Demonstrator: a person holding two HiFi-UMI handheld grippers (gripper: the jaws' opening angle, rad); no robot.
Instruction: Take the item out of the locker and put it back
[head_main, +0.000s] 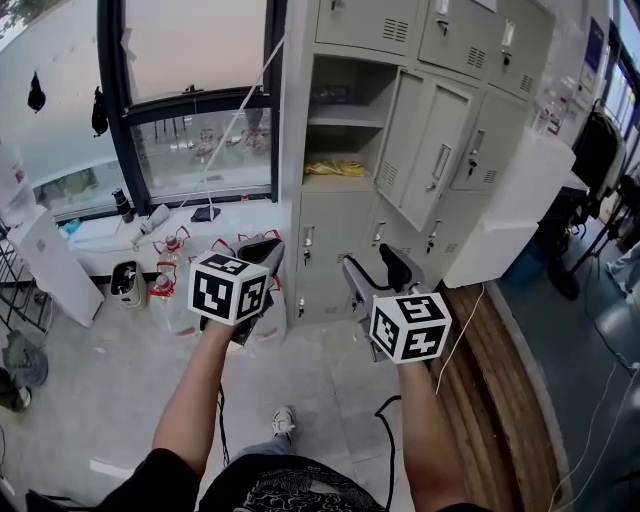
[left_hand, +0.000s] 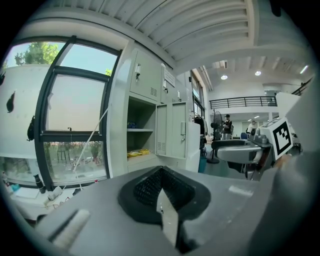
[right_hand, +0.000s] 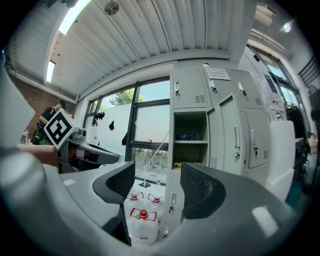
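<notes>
Facing the locker (head_main: 330, 240), left gripper (left_hand: 161, 189) was closed on nothing, right gripper (right_hand: 157, 181) gaped wide and empty, both short of it.

We note the pale grey-green metal locker bank (head_main: 440, 150), upper right of the head view: painted, smooth, satin.

Clear plastic jugs with red caps (right_hand: 142, 225), bottom centre of the right gripper view: glossy, translucent.

On the right gripper (right_hand: 157, 185) we record a smooth matt grey plastic shell and black ribbed pads (right_hand: 200, 190).

Brown plank strip (head_main: 500, 400), lower right of the head view: wood-grained, matt.
</notes>
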